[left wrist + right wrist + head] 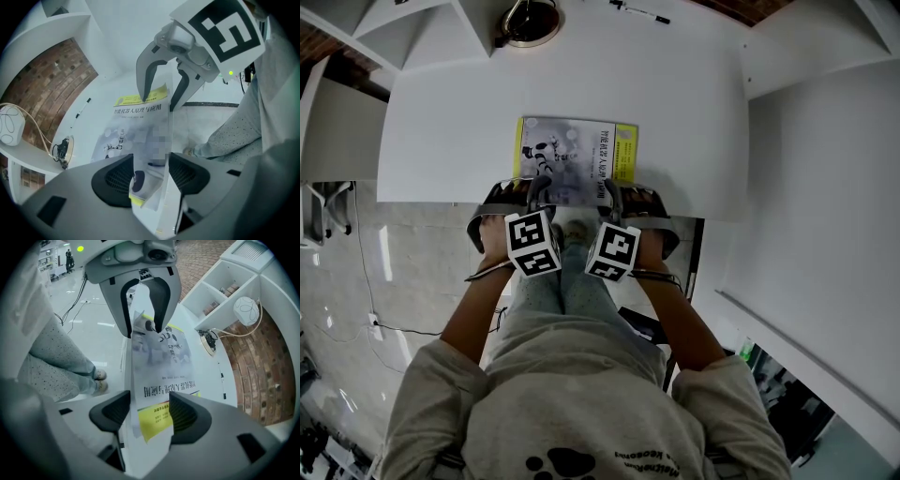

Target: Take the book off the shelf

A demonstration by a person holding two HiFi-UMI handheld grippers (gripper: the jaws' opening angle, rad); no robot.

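Lying flat on the white tabletop (441,122), the thin paperback book with a pale grey cover and a yellow band along one side (577,159) has its near edge at the table's front edge, just ahead of the person's knees. It is face up, with a small robot figure printed on the cover.

Both hand-held tools point steeply down at that near edge, side by side and close together. The left gripper (534,192) has its jaws spread wide; the left gripper view shows the book's edge running up between the two black ribbed pads (112,178) with a gap on either side, so nothing is clamped. The right gripper (614,195) also stands wide apart, the yellow corner of the cover lying between its pads (185,416) without being pressed.

Farther back on the table rest a round brass-rimmed object with a cable (530,21) and a black marker pen (642,13). White shelves (422,28) stand behind, and a white ball-shaped lamp (246,310) sits in one of them against a red brick wall (253,362).
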